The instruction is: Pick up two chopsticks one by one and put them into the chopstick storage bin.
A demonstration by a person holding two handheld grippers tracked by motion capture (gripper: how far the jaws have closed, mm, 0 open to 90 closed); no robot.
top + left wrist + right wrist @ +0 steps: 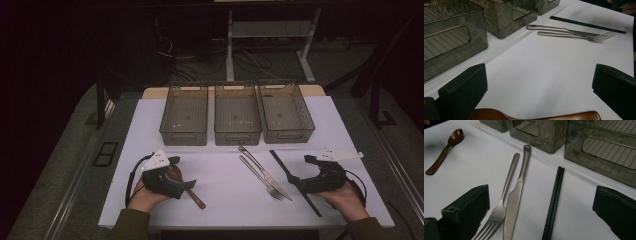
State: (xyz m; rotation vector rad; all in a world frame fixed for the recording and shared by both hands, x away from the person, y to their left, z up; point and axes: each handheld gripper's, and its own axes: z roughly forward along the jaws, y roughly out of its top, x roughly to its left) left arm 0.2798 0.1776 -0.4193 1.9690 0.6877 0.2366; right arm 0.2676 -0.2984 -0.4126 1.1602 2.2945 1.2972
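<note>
A brown wooden spoon (196,198) lies at the near left of the white table (220,200). My left gripper (184,172) hovers over its bowl, open. In the left gripper view the spoon (536,116) lies across the bottom between the spread jaws of the left gripper (539,70). A steel fork (260,176) and knife (267,175) lie side by side in the middle. Black chopsticks (282,166) lie right of them, under my open right gripper (301,170). The right gripper view has fork (504,202), knife (517,195) and chopsticks (554,202) ahead of the open right gripper (541,190).
Three grey see-through bins stand in a row at the back: left (184,116), middle (237,115), right (287,113). All three look empty. White tabletop lies bare between spoon and fork. Past the table's edges the floor is dark, with cables and desk legs behind.
</note>
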